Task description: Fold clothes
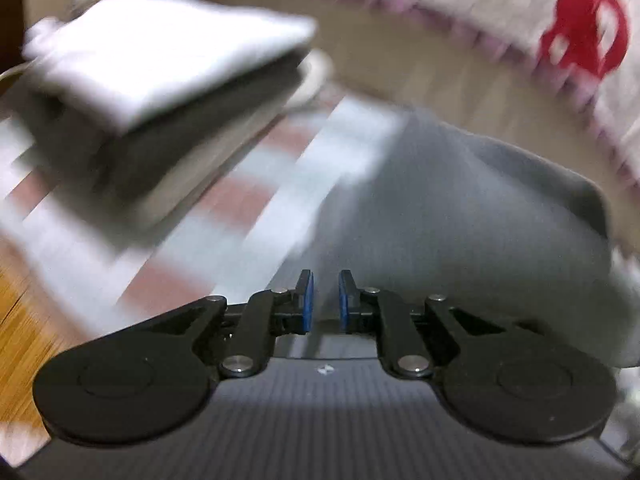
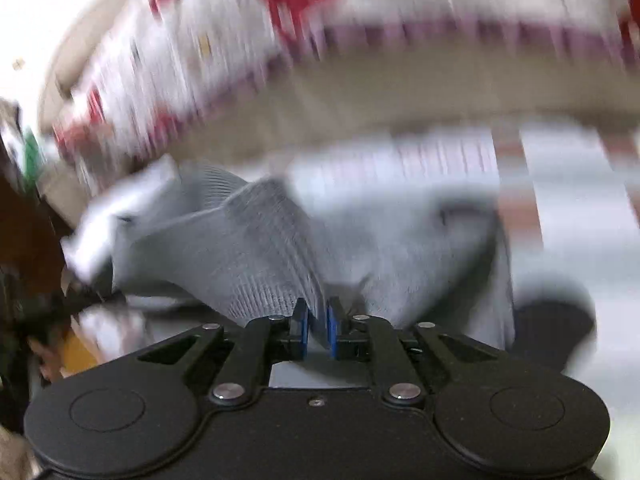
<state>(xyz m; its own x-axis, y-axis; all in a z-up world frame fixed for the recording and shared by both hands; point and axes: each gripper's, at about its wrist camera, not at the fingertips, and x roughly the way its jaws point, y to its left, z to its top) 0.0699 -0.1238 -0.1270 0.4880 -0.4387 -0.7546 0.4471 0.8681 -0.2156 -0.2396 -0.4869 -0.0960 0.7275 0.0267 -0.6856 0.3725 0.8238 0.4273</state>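
A wooden floor point(image 1: 24, 320) shows at lower left. A striped red-and-pale cover point(image 1: 240, 200) spreads over the surface, and behind it lies a blurred white cloth with red print point(image 1: 580, 32), perhaps bedding.

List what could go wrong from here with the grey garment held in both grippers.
1. The left gripper seems to pinch only a thin grey garment edge; it could slip free.
2. The right gripper holds a ribbed fold; uneven tension may skew the fold.
3. The folded stack lies close by, and heavy blur suggests fast motion; swinging cloth could knock it.
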